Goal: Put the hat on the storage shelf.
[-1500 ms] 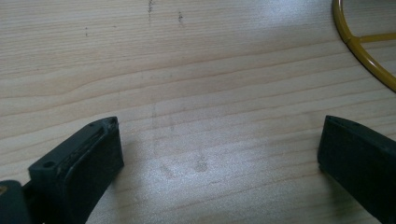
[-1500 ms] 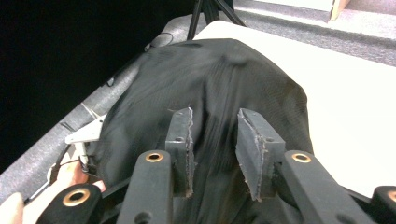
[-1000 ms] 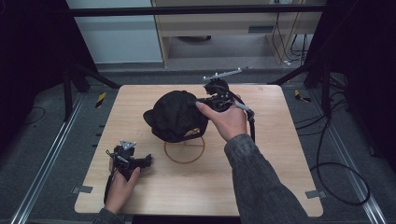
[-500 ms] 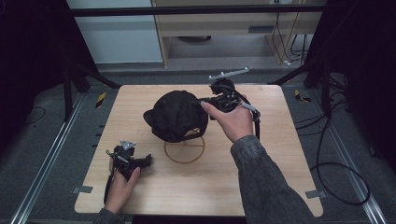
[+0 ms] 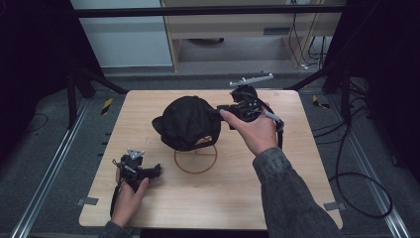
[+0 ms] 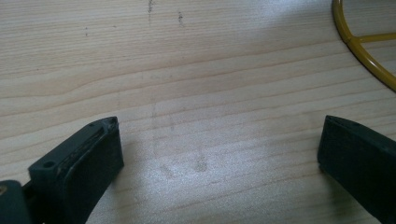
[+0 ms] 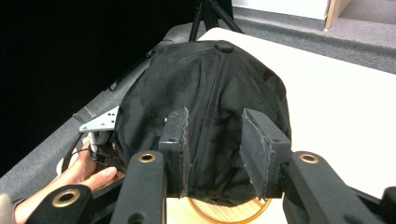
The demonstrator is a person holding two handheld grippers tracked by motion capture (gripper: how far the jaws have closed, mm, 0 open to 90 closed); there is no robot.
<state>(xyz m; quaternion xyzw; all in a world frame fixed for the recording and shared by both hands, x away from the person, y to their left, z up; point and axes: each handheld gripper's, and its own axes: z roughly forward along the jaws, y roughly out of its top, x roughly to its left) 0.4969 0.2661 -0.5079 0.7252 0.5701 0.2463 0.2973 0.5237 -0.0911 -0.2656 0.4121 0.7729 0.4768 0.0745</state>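
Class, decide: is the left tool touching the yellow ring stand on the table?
Apart. The high view shows bare table between the left tool and the ring stand; the left gripper view shows its open jaws over bare wood.

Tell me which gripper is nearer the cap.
Right. The right gripper is at the cap's back edge, its fingers partly closed around the fabric. The left gripper rests on the table, open, well apart from the cap.
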